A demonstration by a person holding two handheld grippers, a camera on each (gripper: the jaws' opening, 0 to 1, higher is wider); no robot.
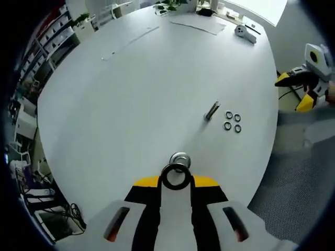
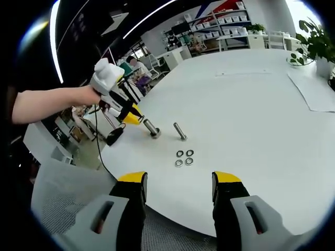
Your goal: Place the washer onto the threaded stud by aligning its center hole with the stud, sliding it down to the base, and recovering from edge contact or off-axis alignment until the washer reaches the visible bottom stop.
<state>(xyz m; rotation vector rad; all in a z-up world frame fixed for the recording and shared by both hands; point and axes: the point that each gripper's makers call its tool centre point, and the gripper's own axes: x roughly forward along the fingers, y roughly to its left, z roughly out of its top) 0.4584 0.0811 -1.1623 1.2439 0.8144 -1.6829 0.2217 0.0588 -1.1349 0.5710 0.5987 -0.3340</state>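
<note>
- The white round table [image 1: 131, 94] takes up most of the left gripper view; its near edge curves across the lower left and down the right side of the frame, with grey mesh flooring beyond the lower right.
- There is wide bare tabletop above and to the left of my left gripper [image 1: 176, 180], which sits at the lower centre of that frame.
- In the right gripper view the table edge sweeps from the left, under the small parts, to the lower right; my right gripper [image 2: 178, 191] hangs over that edge at the bottom centre.
- A sheet of paper [image 2: 314, 89] lies at the right of that view, a potted plant [image 2: 316, 39] in the upper right corner, and shelving [image 2: 230, 23] lines the far top.
- My left jaws are closed up tight around a dark ring, the washer [image 1: 175, 177], which stands on edge between the yellow tips.
- Just above the washer in that frame is a silvery round-headed piece [image 1: 180, 158]; whether the two touch, I cannot tell.
- In the right gripper view my left gripper [image 2: 137, 121] comes in from the left with a stud [image 2: 152, 129] slanting from its tip down to the table.
- My right jaws stand wide apart, gripping nothing and touching nothing.
- A second threaded stud [image 1: 212, 111] lies on its side right of centre in the left gripper view.
- Four loose washers [image 1: 232, 122] sit in a tight cluster just right of that lying stud, near the table's right edge.
</note>
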